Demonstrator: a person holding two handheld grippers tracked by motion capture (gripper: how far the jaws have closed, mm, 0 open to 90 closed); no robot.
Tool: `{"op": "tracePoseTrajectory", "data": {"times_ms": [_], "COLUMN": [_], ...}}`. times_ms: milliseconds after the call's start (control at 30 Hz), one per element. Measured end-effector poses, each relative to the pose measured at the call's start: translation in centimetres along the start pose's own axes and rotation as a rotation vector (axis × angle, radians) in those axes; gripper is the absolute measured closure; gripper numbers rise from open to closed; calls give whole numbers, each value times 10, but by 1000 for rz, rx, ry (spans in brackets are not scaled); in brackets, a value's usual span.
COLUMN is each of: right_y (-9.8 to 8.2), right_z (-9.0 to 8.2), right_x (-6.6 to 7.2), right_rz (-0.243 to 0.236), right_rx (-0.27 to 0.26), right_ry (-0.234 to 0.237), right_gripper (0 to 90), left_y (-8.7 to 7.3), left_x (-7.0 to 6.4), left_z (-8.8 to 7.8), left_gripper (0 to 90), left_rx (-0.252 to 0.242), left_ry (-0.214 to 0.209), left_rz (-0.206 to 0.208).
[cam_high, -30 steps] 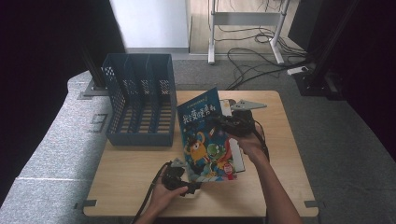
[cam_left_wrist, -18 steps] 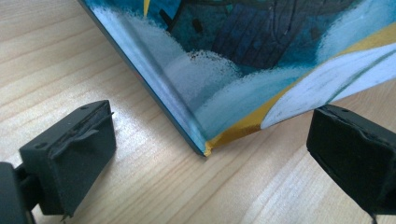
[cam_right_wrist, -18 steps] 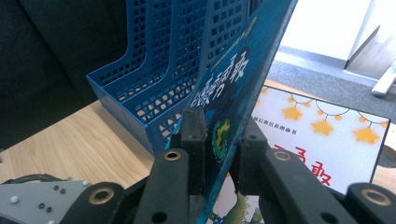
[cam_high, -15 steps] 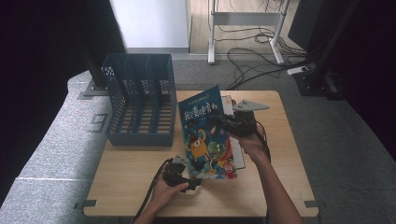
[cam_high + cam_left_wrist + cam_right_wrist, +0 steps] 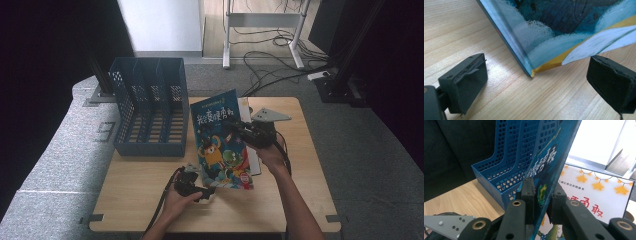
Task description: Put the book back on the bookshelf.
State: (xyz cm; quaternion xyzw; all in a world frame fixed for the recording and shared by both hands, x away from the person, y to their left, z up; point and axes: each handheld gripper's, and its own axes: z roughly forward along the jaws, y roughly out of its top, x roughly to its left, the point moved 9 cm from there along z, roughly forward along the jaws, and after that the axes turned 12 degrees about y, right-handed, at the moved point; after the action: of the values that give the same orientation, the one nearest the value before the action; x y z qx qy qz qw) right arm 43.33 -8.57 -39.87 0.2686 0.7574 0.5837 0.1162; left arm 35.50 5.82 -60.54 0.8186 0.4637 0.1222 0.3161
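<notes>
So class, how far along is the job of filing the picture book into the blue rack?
Done: right tongs clamp the book, tilted up. In hand: left tongs open around its bottom corner. Left: the blue rack slots are empty; a second book lies flat.

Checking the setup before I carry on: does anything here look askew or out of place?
The blue book is tilted up, one corner resting on the table, pinched by the right tongs. Another book lies flat beneath. Nothing looks damaged.
</notes>
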Motion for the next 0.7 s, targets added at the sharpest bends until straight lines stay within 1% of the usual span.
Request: {"op": "tracePoseTrajectory", "data": {"times_ms": [133, 367, 400, 567, 700], "right_y": [-1, -2, -2, 0, 5], "right_z": [-2, -5, -5, -5, -3], "right_x": [2, 2, 2, 5, 7], "right_rz": [-11, -3, -6, -28, -55], "right_rx": [-5, -17, -20, -26, -15], "right_ry": [3, 11, 10, 19, 15], "right_gripper": [772, 776, 777, 780, 779], "left_y": [0, 0, 0, 4, 8], "left_x": [0, -1, 0, 0, 2], "left_z": [0, 1, 2, 4, 7], "left_gripper": [31, 29, 27, 27, 27], "left_rx": [-1, -7, -13, -15, -16], "left_ry": [4, 6, 8, 9, 8], "left_rz": [4, 15, 23, 17, 12]}}
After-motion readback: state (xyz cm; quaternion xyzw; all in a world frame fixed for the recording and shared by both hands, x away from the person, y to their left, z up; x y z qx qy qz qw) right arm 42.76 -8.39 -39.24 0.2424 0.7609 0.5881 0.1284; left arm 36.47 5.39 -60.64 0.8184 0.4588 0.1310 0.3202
